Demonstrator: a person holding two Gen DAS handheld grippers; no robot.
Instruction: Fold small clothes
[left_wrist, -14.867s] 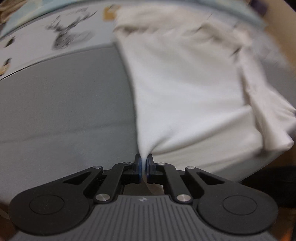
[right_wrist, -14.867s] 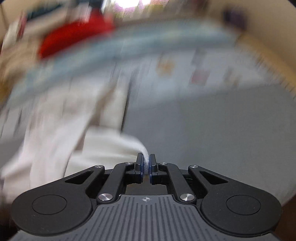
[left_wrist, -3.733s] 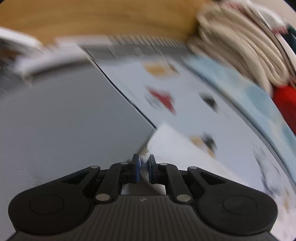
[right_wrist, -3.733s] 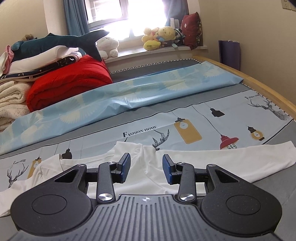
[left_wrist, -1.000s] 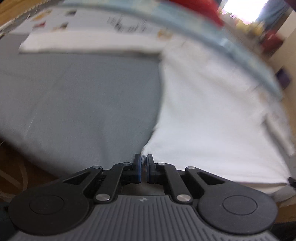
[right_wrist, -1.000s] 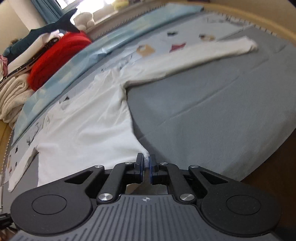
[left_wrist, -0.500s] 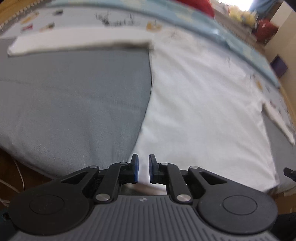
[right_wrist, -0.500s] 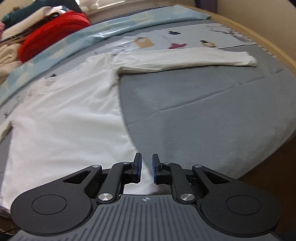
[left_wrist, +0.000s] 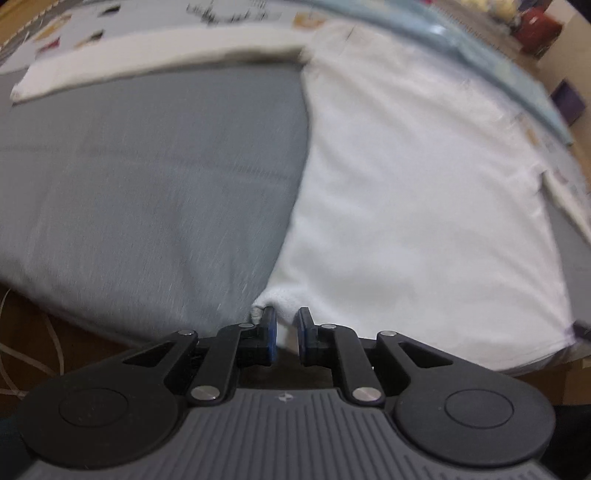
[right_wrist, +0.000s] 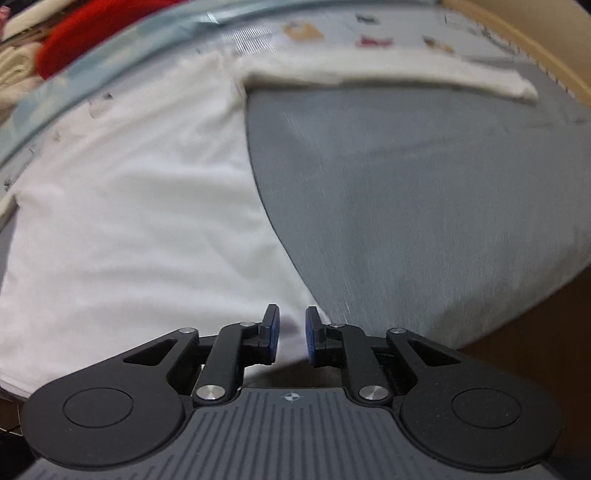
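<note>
A white long-sleeved shirt (left_wrist: 413, 177) lies spread flat on the grey bed sheet (left_wrist: 147, 184), hem toward me, sleeves stretched out to both sides. In the right wrist view the shirt (right_wrist: 129, 206) fills the left half and its right sleeve (right_wrist: 388, 74) runs across the top. My left gripper (left_wrist: 283, 325) is open by a narrow gap at the shirt's lower left hem corner; the cloth lies slack between the pads. My right gripper (right_wrist: 291, 325) is open by a narrow gap over the lower right hem corner.
The bed's front edge drops off just under both grippers, with wooden floor below (left_wrist: 55, 354). A printed light sheet (right_wrist: 332, 29) and a blue blanket (left_wrist: 480, 48) lie beyond the shirt. A red bundle (right_wrist: 92, 33) and folded cream cloths sit at the back left.
Both grippers were shut on the hem corners a second ago and have opened, letting the shirt go. The shirt now lies flat on the bed.
</note>
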